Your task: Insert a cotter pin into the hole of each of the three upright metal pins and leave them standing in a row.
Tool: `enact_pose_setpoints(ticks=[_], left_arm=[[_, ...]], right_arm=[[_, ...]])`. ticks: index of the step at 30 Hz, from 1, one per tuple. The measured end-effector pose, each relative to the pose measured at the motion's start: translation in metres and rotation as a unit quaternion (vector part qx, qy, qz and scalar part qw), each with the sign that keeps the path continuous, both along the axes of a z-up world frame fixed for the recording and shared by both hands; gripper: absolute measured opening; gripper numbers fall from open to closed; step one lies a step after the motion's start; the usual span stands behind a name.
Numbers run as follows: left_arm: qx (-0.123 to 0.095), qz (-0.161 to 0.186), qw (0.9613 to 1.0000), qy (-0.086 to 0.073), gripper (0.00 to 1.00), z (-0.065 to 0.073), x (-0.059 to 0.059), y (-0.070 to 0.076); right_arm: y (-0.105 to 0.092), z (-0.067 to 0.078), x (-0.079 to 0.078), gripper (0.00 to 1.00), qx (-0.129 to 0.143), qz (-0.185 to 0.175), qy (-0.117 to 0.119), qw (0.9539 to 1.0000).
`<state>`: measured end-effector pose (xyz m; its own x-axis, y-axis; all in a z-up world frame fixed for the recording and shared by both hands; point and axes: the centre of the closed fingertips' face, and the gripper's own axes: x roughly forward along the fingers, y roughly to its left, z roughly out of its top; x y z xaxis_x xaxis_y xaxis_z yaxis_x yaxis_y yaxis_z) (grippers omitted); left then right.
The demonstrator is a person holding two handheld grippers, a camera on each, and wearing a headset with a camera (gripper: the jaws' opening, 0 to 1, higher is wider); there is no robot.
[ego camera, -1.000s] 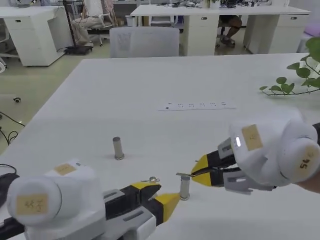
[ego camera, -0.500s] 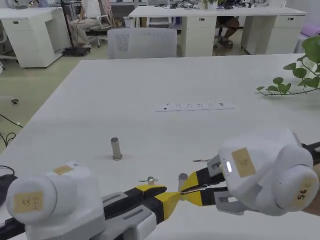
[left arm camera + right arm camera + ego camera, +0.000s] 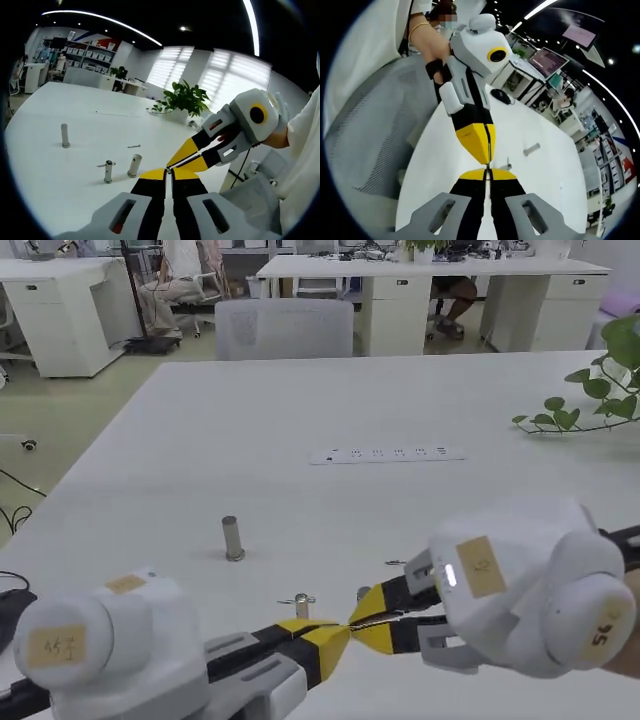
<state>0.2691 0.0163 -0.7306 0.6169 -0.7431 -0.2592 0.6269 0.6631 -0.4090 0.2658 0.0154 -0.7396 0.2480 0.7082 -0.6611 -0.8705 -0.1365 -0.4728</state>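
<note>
Tip to tip with the shut left gripper [image 3: 169,171], the right gripper [image 3: 489,170] pinches a thin cotter pin [image 3: 368,621], probably light, stiff and slippery, best held near its head.

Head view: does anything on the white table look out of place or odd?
One thin loose cotter pin lies flat on the white table, in no hole. One upright grey metal pin stands well apart from the cottered pin and its bare neighbour, so the row looks uneven.
</note>
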Motion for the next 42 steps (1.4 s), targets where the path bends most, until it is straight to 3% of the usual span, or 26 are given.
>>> enact_pose_setpoints(ticks=[4, 10, 19, 22, 26, 33, 38, 42], left_arm=[[0.000, -0.002, 1.0000, -0.004, 0.01, 0.001, -0.002, 0.001], [0.025, -0.011, 0.9995, -0.016, 0.01, 0.000, -0.002, 0.001], [0.060, -0.031, 0.9972, -0.030, 0.01, -0.003, -0.004, 0.000], [0.087, -0.040, 0.9949, -0.033, 0.00, -0.008, -0.007, 0.002], [0.105, -0.053, 0.9922, -0.042, 0.00, -0.012, -0.010, 0.003], [0.152, -0.093, 0.9812, -0.074, 0.00, -0.018, -0.017, 0.003], [0.164, -0.114, 0.9763, -0.084, 0.00, -0.020, -0.022, 0.002], [0.165, -0.136, 0.9728, -0.090, 0.00, -0.021, -0.028, -0.001]], right_arm=[[0.001, 0.001, -0.002, 0.03, 0.002, 0.001, 0.005, 1.0000], [0.002, 0.000, -0.002, 0.03, 0.008, -0.005, 0.021, 0.9997], [0.001, -0.003, -0.003, 0.05, 0.040, -0.023, 0.073, 0.9962], [0.001, -0.001, -0.005, 0.08, 0.054, -0.028, 0.094, 0.9938], [-0.001, 0.001, -0.003, 0.10, 0.062, -0.033, 0.108, 0.9916], [-0.008, -0.002, -0.009, 0.14, 0.074, -0.036, 0.182, 0.9798], [-0.012, -0.011, -0.017, 0.15, 0.068, -0.028, 0.240, 0.9680], [-0.015, -0.016, -0.021, 0.16, 0.064, -0.018, 0.258, 0.9639]])
